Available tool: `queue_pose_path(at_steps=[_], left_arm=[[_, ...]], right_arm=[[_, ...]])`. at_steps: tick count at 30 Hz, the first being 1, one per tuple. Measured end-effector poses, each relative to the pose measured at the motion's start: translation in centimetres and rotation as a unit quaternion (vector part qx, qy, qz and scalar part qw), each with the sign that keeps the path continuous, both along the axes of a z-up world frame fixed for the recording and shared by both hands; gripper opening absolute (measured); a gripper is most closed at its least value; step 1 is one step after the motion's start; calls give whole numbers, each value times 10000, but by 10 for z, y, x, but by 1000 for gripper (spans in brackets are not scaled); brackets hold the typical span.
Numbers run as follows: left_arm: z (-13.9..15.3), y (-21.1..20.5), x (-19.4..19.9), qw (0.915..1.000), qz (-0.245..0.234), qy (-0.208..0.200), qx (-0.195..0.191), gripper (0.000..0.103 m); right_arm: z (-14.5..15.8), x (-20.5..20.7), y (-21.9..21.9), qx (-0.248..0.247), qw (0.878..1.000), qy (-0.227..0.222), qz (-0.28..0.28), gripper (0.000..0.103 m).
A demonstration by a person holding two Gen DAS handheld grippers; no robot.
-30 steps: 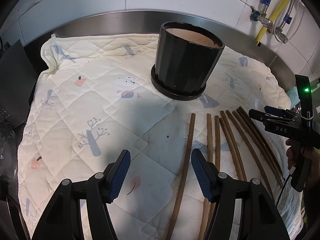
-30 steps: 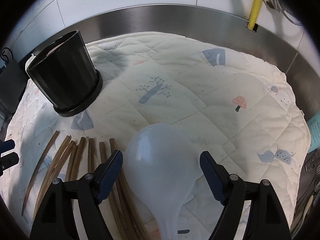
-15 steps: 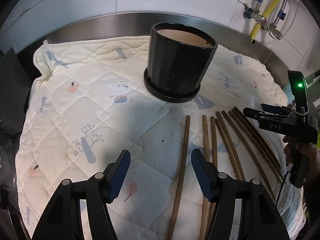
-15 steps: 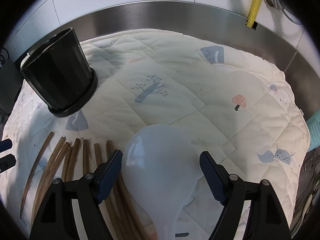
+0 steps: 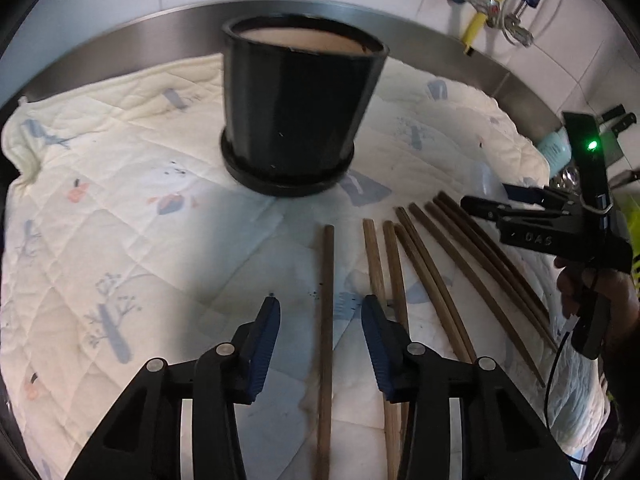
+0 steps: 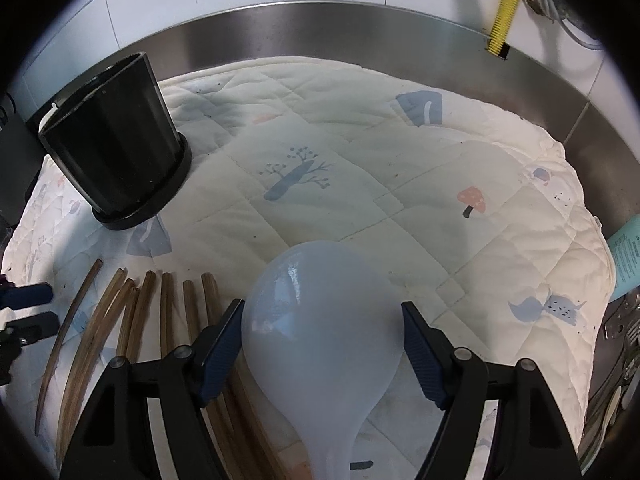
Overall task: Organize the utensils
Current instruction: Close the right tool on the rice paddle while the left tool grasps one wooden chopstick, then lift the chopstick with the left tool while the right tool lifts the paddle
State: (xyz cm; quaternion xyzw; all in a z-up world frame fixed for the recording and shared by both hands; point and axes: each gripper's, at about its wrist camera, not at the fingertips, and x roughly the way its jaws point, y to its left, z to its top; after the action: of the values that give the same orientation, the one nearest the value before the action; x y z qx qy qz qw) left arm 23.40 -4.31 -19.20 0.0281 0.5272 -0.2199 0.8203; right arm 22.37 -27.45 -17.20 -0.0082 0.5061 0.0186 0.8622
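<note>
Left wrist view: my left gripper stands wide around one chopstick, the other chopsticks fanning lower right, black pot upper centre on the quilted mat. My right gripper, marked "DAS", brackets a pale spoon, unclamped.

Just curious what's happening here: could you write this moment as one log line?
left gripper: open, straddling leftmost chopstick | right gripper: open around pale spoon | black pot: upright on quilted mat
</note>
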Motion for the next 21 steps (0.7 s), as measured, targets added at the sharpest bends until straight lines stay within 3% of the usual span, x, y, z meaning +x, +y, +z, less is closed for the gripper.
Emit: queue_pose_path(at_steps=[6, 14, 17, 21], left_arm=[[-15, -9, 6, 9996, -233, 81, 123, 22], [-18, -29, 6, 9976, -392, -76, 566, 21], [-18, -35, 4, 9961, -448, -223, 727, 8], [-13, -27, 4, 9985, -258, -214, 443, 7]], right_arm=[[13, -7, -3, 90, 9998, -177, -20, 83], [35, -24, -1, 151, 9991, -399, 58, 83], [44, -31, 0, 157, 9986, -492, 101, 83], [57, -40, 0, 348, 9975, -603, 121, 83]])
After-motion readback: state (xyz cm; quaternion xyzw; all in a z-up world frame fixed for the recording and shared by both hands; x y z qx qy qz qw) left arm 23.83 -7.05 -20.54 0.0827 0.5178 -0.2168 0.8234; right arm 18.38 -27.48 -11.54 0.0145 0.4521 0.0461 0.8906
